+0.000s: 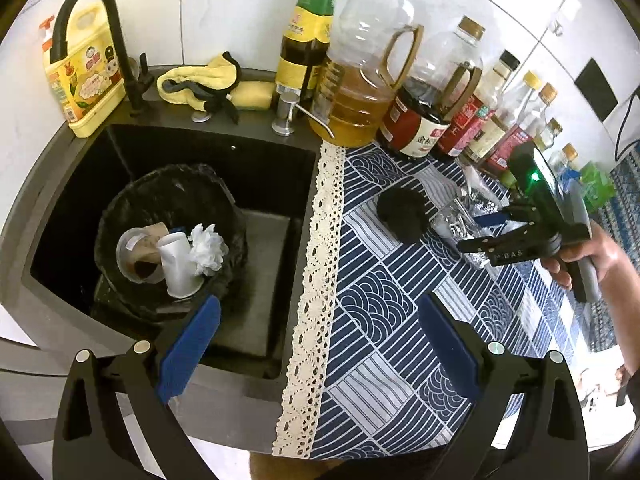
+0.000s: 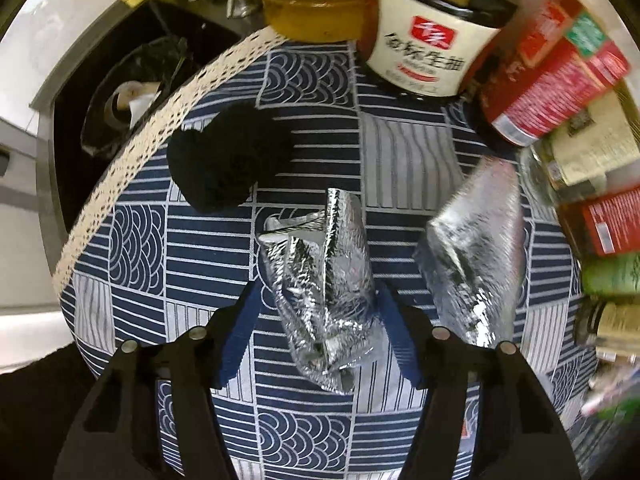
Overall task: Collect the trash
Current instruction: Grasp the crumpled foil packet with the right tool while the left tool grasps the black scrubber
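My right hand-held gripper (image 2: 318, 316) straddles a crumpled foil wrapper (image 2: 324, 284), blue pads apart; my left hand-held gripper (image 1: 318, 344) is spread wide at the tabletop's (image 1: 384, 320) sink-side edge.

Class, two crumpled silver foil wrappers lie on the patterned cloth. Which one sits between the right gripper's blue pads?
The foil wrapper nearer the black ball: this left wrapper lies between the pads of the right gripper; the other wrapper lies outside them, by the bottles.

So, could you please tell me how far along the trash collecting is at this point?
Done: two cups and a crumpled tissue already sit in the black bin bag in the sink. In hand: the right tool straddles one crumpled foil wrapper on the counter, not clearly gripping it yet. Left: a second foil wrapper and a black wad. The left tool is empty.
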`<state>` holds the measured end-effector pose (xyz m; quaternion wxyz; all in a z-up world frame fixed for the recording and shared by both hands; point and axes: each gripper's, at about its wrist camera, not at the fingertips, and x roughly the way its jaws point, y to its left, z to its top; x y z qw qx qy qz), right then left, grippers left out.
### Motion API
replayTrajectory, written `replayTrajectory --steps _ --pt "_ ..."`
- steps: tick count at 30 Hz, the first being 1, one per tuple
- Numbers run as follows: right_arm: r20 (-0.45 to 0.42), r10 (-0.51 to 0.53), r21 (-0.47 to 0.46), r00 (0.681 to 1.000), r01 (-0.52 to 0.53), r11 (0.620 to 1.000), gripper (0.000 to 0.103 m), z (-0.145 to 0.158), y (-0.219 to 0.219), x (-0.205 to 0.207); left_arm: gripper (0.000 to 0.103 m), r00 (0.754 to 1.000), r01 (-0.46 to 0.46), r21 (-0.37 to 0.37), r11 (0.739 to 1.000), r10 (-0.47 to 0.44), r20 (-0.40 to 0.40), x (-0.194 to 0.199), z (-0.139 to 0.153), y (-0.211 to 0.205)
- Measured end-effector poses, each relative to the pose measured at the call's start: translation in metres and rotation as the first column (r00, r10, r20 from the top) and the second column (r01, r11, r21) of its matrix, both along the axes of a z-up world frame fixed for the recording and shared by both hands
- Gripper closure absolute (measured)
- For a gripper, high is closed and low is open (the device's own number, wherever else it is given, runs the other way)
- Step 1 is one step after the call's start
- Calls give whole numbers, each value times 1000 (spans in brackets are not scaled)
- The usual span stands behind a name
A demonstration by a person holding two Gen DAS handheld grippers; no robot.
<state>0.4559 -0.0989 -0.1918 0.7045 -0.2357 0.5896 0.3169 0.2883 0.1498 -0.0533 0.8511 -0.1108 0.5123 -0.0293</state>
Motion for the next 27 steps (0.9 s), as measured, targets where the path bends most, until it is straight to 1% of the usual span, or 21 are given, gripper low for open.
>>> replayTrajectory --steps 1,6,10,12,16,19,21,24,27 --pt "-17 0 4 1000 0 1000 46 -2 0 1 7 1000 0 3 1000 0 -2 1 -1 -2" --pt "-45 -21 39 999 23 999 48 0 -5 0 7 1000 16 14 1000 -16 -10 9 -1 -13" --pt "-65 -55 105 996 61 993 48 13 -21 -9 7 998 65 23 998 -65 -28 24 -3 -26" --pt "-72 -71 144 995 81 986 48 23 -30 -17 7 995 98 41 994 -97 -38 36 -5 -36" --pt "-78 -117 213 990 132 968 48 39 -49 -36 7 988 146 22 989 -144 -59 61 -13 -52" --pt "-81 -151 252 985 167 953 48 48 -58 -55 7 973 211 -29 977 -213 -92 86 -23 -69" --pt "-80 -176 271 981 191 943 48 51 -66 -63 7 968 225 -24 974 -227 -111 100 -29 -78" --pt "-78 -216 297 973 230 927 48 55 -78 -77 8 952 281 -12 960 -280 -120 122 -34 -98" --pt "-87 -242 323 966 257 911 48 60 -91 -90 8 935 329 13 944 -323 -148 142 -45 -116"
